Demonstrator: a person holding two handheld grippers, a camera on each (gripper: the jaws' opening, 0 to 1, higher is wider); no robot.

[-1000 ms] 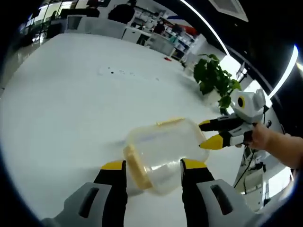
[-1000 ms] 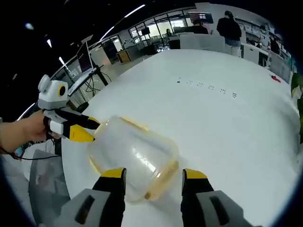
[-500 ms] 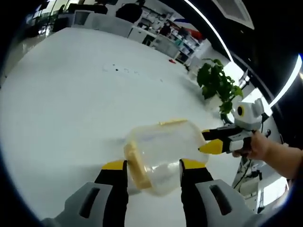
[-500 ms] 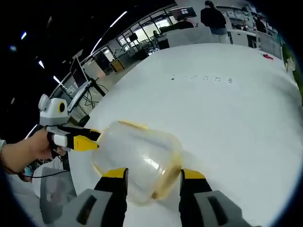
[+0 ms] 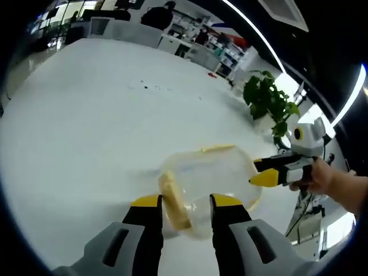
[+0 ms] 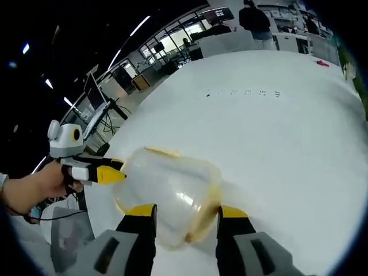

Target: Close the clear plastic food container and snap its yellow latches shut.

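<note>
Two yellow-tipped grippers are held around one clear plastic food container (image 5: pixel 208 184) that lies on a white table (image 5: pixel 86 126). Nearest in the left gripper view, the left gripper (image 5: pixel 183 202) is seen with its jaws apart, and the near end of the container with a yellow latch (image 5: pixel 171 201) is placed between the tips; it cannot be told whether the tips press it. At the right side of the container, the right gripper (image 5: pixel 265 172) is held by a hand (image 5: pixel 322 178), and its jaws are seen nearly together, just beside the container wall. In the right gripper view, the jaws of the right gripper (image 6: pixel 182 211) are apart around the near end of the container. Farther right in the left gripper view, a green plant (image 5: pixel 265 103) is seen near the table edge. Desks and standing people are seen far behind.
</note>
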